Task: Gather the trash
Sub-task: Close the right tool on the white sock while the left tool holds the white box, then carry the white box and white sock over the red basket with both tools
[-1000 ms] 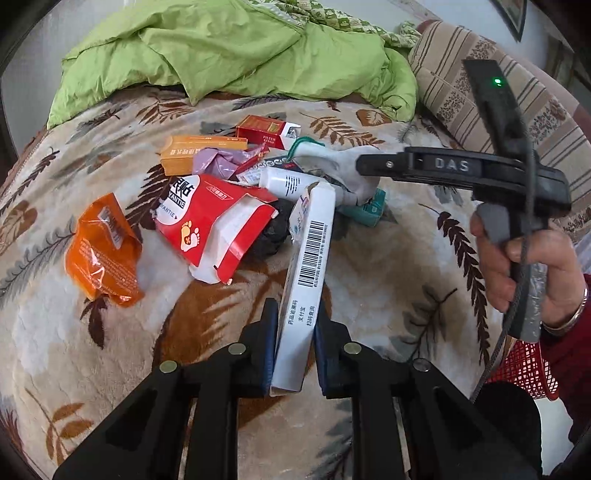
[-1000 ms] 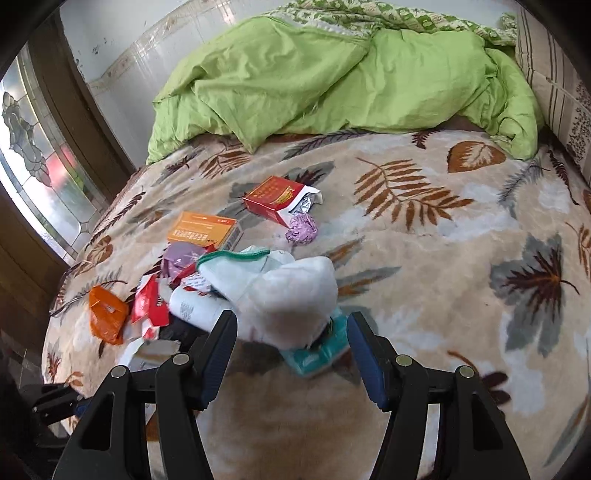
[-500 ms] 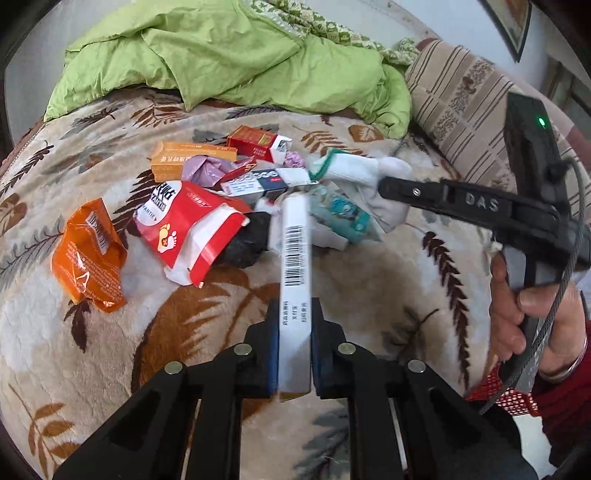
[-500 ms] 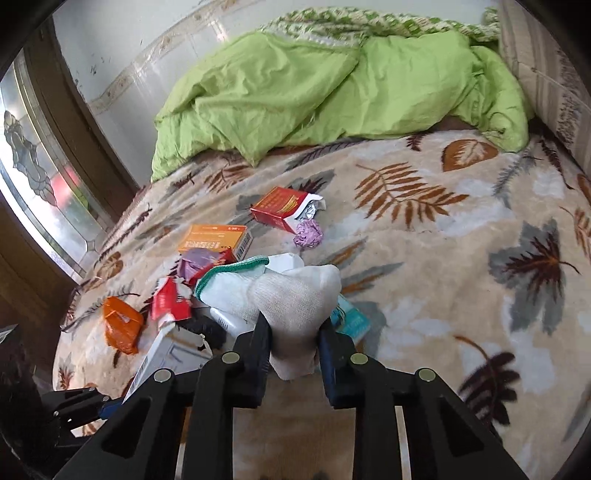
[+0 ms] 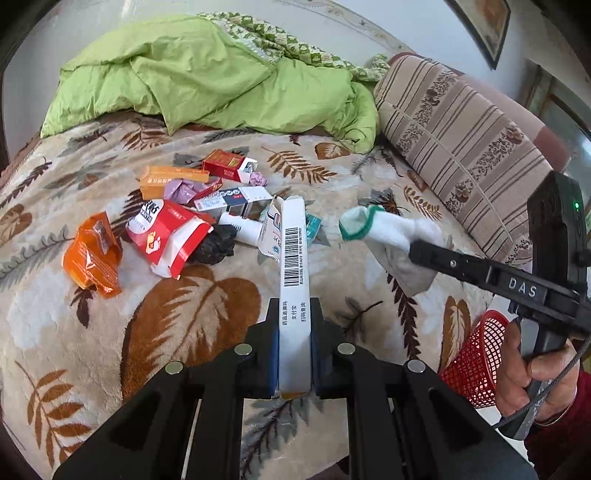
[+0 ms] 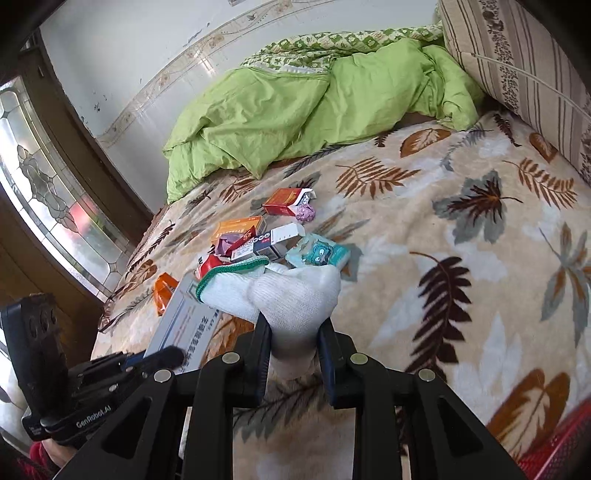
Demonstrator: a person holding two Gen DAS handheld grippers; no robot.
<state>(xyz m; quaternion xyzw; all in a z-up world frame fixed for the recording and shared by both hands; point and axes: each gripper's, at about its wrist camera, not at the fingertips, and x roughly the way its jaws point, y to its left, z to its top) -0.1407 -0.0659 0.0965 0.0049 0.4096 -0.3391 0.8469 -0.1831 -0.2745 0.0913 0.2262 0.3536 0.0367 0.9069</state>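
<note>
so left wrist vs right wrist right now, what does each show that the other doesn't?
Left wrist only: black bag, red foot-print pouch, framed picture.
Right wrist only: stained-glass window, the teal pack's cartoon face.
Both: left gripper shut on white barcode box, right gripper shut on white sock, red mesh basket, green quilt.

A home bedroom: leaf-patterned bed blanket [image 6: 461,236], rumpled green quilt [image 5: 207,85], striped pillow [image 5: 458,147].
</note>
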